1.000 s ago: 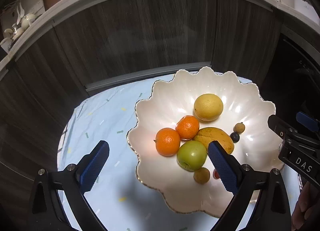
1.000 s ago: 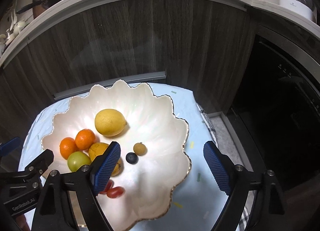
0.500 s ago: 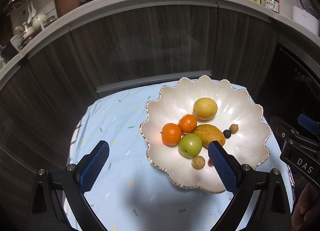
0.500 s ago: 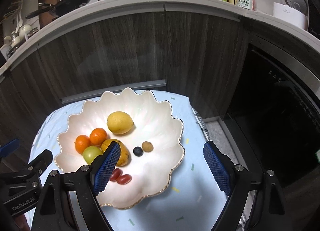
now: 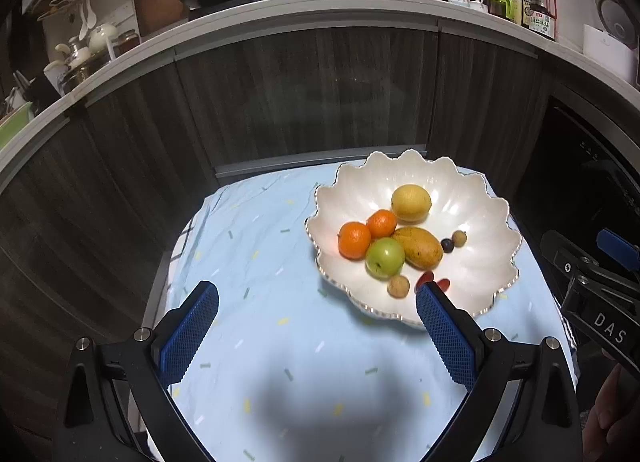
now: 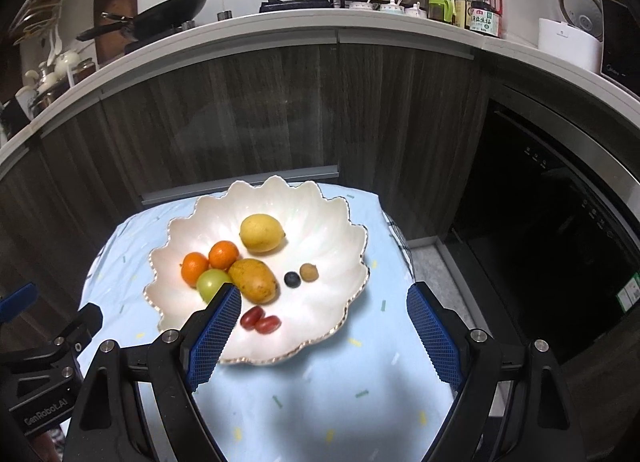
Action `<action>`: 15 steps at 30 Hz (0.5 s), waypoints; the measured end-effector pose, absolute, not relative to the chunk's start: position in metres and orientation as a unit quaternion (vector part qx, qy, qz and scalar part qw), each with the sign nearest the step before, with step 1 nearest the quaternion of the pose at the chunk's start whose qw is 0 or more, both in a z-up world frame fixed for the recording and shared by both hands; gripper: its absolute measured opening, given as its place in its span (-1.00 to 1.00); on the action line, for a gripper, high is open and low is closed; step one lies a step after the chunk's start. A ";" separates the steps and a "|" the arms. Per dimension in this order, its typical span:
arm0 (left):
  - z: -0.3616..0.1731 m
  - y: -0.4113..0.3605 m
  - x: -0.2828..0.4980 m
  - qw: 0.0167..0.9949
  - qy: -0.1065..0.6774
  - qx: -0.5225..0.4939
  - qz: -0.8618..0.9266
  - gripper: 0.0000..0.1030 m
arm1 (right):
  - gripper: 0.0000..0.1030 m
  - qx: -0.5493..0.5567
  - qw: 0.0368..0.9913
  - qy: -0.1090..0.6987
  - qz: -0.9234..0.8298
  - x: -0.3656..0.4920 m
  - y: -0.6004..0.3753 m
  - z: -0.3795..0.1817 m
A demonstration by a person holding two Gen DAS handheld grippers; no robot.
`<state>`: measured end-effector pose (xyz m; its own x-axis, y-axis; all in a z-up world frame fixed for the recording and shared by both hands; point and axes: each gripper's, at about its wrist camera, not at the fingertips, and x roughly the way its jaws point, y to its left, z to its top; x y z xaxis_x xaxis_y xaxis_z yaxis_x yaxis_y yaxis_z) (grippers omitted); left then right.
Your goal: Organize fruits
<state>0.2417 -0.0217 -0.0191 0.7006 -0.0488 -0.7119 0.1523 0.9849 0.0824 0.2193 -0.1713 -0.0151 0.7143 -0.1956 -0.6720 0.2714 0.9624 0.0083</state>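
Both grippers, left gripper and right gripper, hang spread wide and empty. All the fruit lies ahead of the fingers in the scalloped bowl, likely gathered there.

A small table covered by a pale blue cloth with scattered confetti marks stood before dark wooden cabinets; directly on the cloth sat a white scalloped bowl, toward the far edge

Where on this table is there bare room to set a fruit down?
Bare blue cloth lies left of the scalloped plate and along the near edge. Inside the plate, its right side beyond the blueberry is free; the left cluster around the mango is crowded.
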 end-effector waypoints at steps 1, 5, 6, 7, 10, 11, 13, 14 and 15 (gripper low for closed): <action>-0.018 -0.020 0.236 0.920 0.382 0.066 -0.054 0.95 | 0.66 0.053 0.925 0.355 -0.126 0.215 -0.169 -0.014; -0.014 -0.014 0.219 0.922 0.379 0.064 -0.051 0.95 | 0.66 0.052 0.927 0.352 -0.120 0.197 -0.163 -0.009; -0.013 -0.012 0.215 0.922 0.378 0.064 -0.049 0.95 | 0.66 0.051 0.927 0.351 -0.120 0.194 -0.161 -0.009; -0.011 -0.010 0.210 0.923 0.377 0.064 -0.048 0.95 | 0.66 0.051 0.928 0.350 -0.119 0.189 -0.160 -0.008; -0.009 -0.007 0.197 0.923 0.376 0.063 -0.046 0.95 | 0.66 0.049 0.928 0.350 -0.116 0.178 -0.155 -0.007; -0.009 -0.006 0.194 0.923 0.376 0.062 -0.046 0.95 | 0.66 0.048 0.929 0.349 -0.115 0.174 -0.153 -0.007; -0.008 -0.003 0.186 0.923 0.376 0.061 -0.045 0.95 | 0.66 0.047 0.930 0.347 -0.114 0.166 -0.151 -0.006; -0.007 -0.002 0.182 0.924 0.375 0.060 -0.045 0.95 | 0.66 0.046 0.930 0.346 -0.114 0.161 -0.149 -0.005; -0.006 0.000 0.178 0.924 0.375 0.059 -0.045 0.95 | 0.66 0.046 0.931 0.344 -0.113 0.156 -0.148 -0.005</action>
